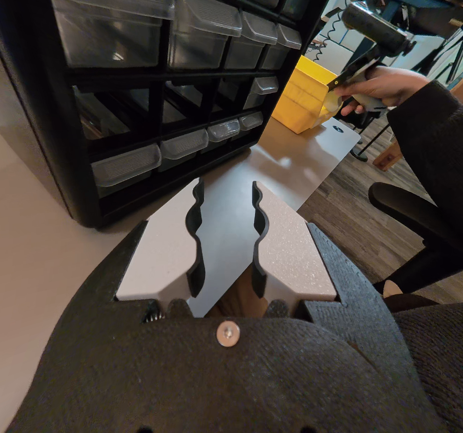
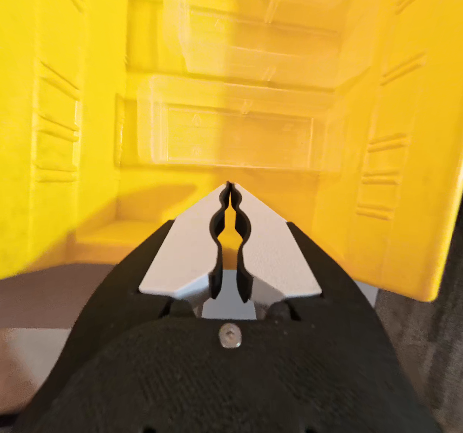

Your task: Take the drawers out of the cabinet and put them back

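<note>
We see the left tongs point(image 1: 226, 190) held wide apart and empty, low over the pale surface point(image 1: 275, 160), just in front of the black cabinet point(image 1: 62, 145). The cabinet stands upright on the surface, to the left and far side of these tongs. Its upper rows hold clear drawers point(image 1: 200, 32) seated in their slots. In the third row we find three slots point(image 1: 125, 110) open and dark, with one small drawer point(image 1: 263, 90) still seated at the right end. The bottom row point(image 1: 125, 167) is fully seated.

To the right of the cabinet, farther along the surface, a yellow bin point(image 1: 300, 95) rests near the edge. A hand point(image 1: 375, 90) holds the other tool over it.

In the right wrist view, the right tongs point(image 2: 228, 185) are closed tip to tip with nothing between them, pointing into the yellow bin point(image 2: 62, 95). Inside the bin we see clear drawers point(image 2: 238, 132) lying stacked toward the far wall, apart from the tips. This view is blurred, so we cannot count the drawers reliably.
</note>
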`<action>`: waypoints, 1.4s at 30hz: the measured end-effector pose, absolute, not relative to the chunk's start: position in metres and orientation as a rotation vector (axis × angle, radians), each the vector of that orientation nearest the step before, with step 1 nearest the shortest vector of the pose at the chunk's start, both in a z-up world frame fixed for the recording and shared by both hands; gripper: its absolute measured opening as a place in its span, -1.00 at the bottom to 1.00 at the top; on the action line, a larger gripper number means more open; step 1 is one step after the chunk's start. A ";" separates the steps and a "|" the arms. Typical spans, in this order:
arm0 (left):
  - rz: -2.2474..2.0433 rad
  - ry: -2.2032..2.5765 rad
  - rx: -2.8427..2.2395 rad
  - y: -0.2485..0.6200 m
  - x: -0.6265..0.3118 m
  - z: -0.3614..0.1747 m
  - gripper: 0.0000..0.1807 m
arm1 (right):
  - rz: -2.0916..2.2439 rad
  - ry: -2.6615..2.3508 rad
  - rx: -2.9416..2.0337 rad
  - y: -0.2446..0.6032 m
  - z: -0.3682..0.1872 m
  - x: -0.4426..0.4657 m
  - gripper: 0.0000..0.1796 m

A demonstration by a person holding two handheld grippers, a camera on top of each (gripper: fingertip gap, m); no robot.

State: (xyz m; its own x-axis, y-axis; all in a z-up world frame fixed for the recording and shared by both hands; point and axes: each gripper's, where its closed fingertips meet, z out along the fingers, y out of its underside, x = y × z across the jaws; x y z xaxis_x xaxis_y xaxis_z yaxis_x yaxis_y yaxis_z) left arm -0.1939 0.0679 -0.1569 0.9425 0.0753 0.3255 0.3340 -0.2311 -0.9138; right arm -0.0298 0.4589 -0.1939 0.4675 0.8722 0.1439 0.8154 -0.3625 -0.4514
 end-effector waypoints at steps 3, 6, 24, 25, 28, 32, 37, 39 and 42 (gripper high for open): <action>-0.234 -0.321 -1.803 0.063 -0.197 -0.159 -0.60 | 0.049 -1.501 -2.281 0.457 -0.199 -0.027 -1.00; -0.221 -0.345 -1.802 0.057 -0.200 -0.160 -0.60 | -0.012 -1.518 -2.271 0.463 -0.199 -0.031 -1.00; -0.127 -0.449 -1.786 0.026 -0.218 -0.161 -0.61 | -0.112 -1.492 -2.166 0.490 -0.196 -0.059 -1.00; -0.130 -0.447 -1.787 0.027 -0.217 -0.162 -0.61 | -0.139 -1.486 -2.149 0.490 -0.188 -0.056 -1.00; -0.136 -0.432 -1.790 0.030 -0.215 -0.161 -0.61 | -0.195 -1.442 -2.065 0.487 -0.153 -0.051 -1.00; -0.164 -0.408 -1.798 0.039 -0.212 -0.162 -0.61 | -0.272 -1.310 -1.744 0.477 -0.075 -0.064 -1.00; -0.205 -0.356 -1.807 0.054 -0.204 -0.161 -0.61 | -0.250 -1.270 -0.992 0.387 0.017 -0.119 -1.00; -0.225 -0.333 -1.810 0.061 -0.200 -0.160 -0.61 | -0.228 -1.335 -0.672 0.327 0.021 -0.138 -1.00; -0.264 -0.297 -1.814 0.073 -0.193 -0.159 -0.61 | -0.212 -1.346 -0.318 0.254 0.007 -0.149 -1.00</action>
State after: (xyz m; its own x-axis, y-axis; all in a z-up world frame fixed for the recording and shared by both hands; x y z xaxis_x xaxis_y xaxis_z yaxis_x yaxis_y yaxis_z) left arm -0.1932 0.0730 -0.1591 0.9412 0.0639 0.3318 0.3370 -0.2495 -0.9079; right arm -0.1487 0.2536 0.0073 0.2140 0.0317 0.9763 0.3308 0.9381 -0.1030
